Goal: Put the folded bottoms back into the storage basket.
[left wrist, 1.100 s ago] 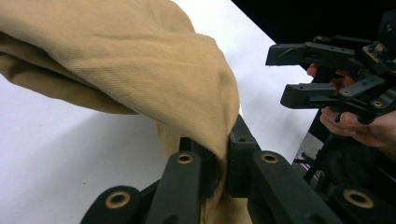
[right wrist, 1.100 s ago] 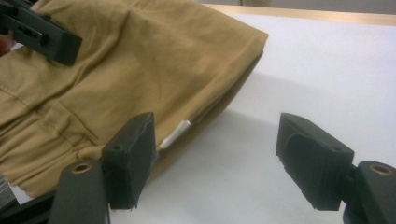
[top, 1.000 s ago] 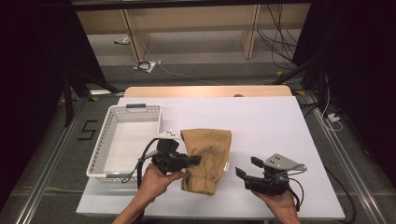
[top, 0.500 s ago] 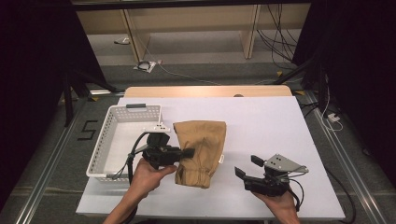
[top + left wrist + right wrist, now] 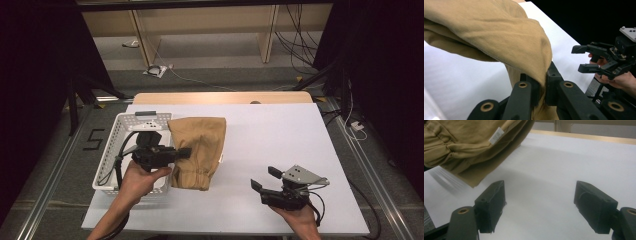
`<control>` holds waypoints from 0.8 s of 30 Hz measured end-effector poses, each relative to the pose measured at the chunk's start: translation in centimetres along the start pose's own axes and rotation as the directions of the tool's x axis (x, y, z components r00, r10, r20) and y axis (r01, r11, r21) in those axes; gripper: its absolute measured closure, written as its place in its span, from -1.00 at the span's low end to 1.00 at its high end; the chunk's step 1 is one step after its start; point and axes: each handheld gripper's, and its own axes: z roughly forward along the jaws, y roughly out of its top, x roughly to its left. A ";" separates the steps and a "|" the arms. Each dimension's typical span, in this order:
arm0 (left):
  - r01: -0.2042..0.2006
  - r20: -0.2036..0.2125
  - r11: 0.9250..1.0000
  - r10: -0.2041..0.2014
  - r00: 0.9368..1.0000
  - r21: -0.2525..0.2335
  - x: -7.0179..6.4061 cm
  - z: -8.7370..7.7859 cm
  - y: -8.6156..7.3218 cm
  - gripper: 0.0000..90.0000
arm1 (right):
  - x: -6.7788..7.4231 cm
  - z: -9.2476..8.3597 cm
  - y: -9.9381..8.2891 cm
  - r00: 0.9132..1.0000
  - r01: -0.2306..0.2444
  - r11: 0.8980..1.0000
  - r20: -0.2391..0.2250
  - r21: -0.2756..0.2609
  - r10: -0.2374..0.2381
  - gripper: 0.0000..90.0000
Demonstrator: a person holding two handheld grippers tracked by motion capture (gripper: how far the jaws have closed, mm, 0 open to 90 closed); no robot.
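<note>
Tan cotton-twill shorts (image 5: 197,150) are seen in the high view, pinched at one edge by the left gripper (image 5: 184,152) and hung between the white perforated plastic basket (image 5: 116,137) and the middle of the white table (image 5: 280,135); a gathered elastic waistband is at the bottom. The right gripper (image 5: 264,178) is held low near the table's front, jaws spread, nothing between them.

Left gripper view: a thick fold of woven fabric (image 5: 499,35) is clamped between the black jaws, draped over them; the right gripper (image 5: 584,58) is seen farther off.

Right gripper view: matte black jaws are spread wide over bare table (image 5: 564,160); the shorts (image 5: 461,147) are seen at upper left with a white sewn-in label (image 5: 496,135).
</note>
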 end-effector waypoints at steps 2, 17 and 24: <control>-0.004 -0.008 1.000 0.004 1.000 -0.002 0.2 -0.5 0.1 0.88 | 0.0 0.0 0.0 1.000 0.001 1.000 0.000 0.002 -0.001 -0.42; 0.017 -0.046 0.999 -0.019 0.999 -0.034 2.0 -3.8 0.7 0.88 | 0.0 0.1 0.0 1.000 -0.002 1.000 -0.001 0.006 0.002 -0.42; 0.033 -0.061 0.998 -0.036 0.998 -0.055 3.0 -5.5 0.5 0.88 | -0.1 0.2 0.0 1.000 0.001 1.000 -0.002 0.008 -0.001 -0.42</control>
